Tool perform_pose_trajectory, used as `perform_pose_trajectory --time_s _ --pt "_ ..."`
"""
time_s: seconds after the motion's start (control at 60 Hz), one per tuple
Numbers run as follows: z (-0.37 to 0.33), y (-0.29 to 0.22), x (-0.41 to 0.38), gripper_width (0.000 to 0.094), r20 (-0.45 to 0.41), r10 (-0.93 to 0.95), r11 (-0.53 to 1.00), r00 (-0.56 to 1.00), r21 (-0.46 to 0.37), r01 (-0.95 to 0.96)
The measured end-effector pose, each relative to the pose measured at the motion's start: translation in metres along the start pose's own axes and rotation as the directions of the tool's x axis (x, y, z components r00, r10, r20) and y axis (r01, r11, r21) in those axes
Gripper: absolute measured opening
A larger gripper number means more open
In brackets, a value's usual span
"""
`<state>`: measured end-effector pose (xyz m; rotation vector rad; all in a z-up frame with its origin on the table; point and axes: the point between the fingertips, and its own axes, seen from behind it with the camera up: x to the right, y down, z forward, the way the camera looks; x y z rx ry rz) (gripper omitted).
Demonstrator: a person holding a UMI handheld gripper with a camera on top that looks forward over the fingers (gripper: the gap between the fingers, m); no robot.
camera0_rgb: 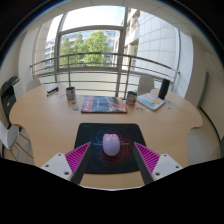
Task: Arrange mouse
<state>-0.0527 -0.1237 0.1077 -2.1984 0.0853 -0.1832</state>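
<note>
Mouse [111, 146], pale pink and rounded, sits between the two fingers of the gripper [111, 157], resting on a dark mouse mat [110, 136] near the front edge of a wooden table [40, 125]. The fingers are spread apart, with a gap between the mouse and each magenta pad [78, 157], so nothing is being squeezed; the mouse lies on the mat under its own weight. The mat reaches a little beyond the mouse toward the far side and spreads out to left and right behind the fingers.

Farther along the table, past the mat, lies a flat rectangular item with a colourful patterned face [103, 104]. To its left stands a small dark cup [70, 95], and farther left a small dark thing too small to make out. To the right of the patterned item stands another cup-like container [131, 98], then some flat papers or a book [150, 101], and a dark upright object [163, 89] at the far right of the table.

Beyond the table runs a metal railing [100, 60], and behind it tall windows [90, 35] show green trees [90, 45] and a building outside.
</note>
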Motion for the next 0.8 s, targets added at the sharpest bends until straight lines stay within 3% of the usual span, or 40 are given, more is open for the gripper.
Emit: perform_pose_trajectory --time_s 0.35,0.583,0.8 --pt "-0.142 0.029 -0.029 0.0850 -0.038 -0.002 0.999 0.999 0.044 0.003" --pt "-0.163 0.033 -0.034 0.0849 -0.055 -0.013 0.998 0.998 0.060 0.016" --pt "-0.171 0.027 -0.052 0.0848 -0.018 -0.025 0.998 1.000 0.062 0.026"
